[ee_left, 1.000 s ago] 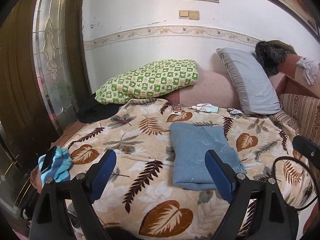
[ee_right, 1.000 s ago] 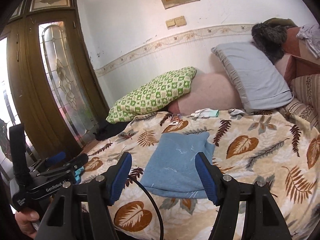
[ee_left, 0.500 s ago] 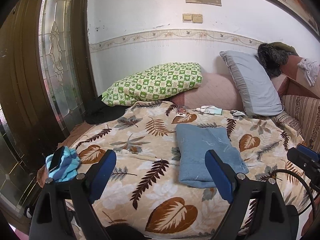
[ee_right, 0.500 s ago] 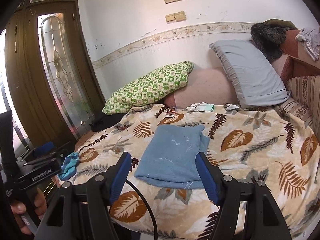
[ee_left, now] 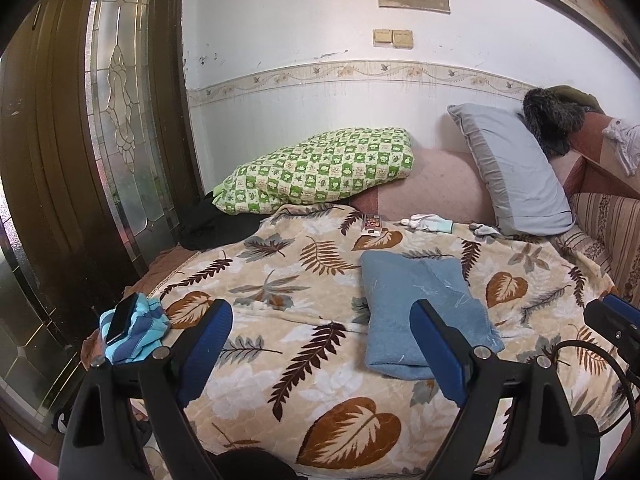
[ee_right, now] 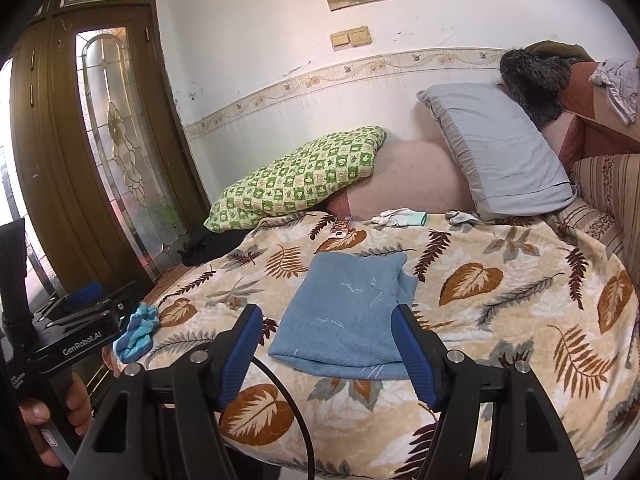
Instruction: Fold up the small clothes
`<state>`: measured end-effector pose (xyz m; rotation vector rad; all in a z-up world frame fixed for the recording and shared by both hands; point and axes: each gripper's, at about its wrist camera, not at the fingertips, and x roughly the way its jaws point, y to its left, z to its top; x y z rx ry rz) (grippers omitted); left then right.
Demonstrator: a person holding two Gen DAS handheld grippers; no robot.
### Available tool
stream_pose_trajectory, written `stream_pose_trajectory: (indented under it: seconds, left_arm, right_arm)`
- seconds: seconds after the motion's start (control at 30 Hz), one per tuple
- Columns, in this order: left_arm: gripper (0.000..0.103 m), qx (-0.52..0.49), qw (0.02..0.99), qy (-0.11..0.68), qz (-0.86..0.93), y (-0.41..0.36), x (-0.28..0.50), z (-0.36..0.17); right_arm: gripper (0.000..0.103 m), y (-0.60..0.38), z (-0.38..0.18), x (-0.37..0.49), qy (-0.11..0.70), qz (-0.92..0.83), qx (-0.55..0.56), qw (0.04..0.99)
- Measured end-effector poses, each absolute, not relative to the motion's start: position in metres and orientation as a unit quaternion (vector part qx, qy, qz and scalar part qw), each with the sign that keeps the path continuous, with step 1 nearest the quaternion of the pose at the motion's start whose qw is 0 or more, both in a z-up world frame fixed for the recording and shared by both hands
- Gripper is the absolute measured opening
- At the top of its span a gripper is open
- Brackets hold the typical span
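Note:
A folded light-blue garment (ee_left: 420, 312) (ee_right: 348, 316) lies flat on the leaf-patterned blanket (ee_left: 288, 280) (ee_right: 500, 280). A crumpled blue striped cloth (ee_left: 136, 332) (ee_right: 138, 332) sits at the blanket's left edge with a dark phone (ee_left: 120, 318) on top. My left gripper (ee_left: 322, 332) hangs open above the near part of the bed, nothing between its blue pads. My right gripper (ee_right: 328, 338) is open too, held back from the garment's near edge. The left gripper's body (ee_right: 76, 332) shows in the right wrist view, held by a hand (ee_right: 48, 416).
A green checked pillow (ee_left: 320, 172) and a grey pillow (ee_left: 512, 172) lean at the back. Small socks (ee_left: 428, 223) and a small card (ee_left: 372, 225) lie near them. A wooden door with a glass panel (ee_left: 124, 120) stands at left. A black cable (ee_right: 288, 400) trails below.
Both grippers have pulled back a little from the bed, so the blanket and garment look smaller and farther. The jaws have kept the same width. The garment has not moved.

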<state>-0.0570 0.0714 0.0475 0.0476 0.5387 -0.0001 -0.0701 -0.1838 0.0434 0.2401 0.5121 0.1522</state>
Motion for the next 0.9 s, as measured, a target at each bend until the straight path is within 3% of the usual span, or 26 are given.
stream_pose_trajectory:
  seconds: [0.9]
  left_arm:
    - [0.090,0.049,0.948,0.313,-0.008,0.050,-0.029,0.010]
  right_arm:
    - [0.070,-0.196,0.001,-0.040,0.291,0.079,0.148,0.942]
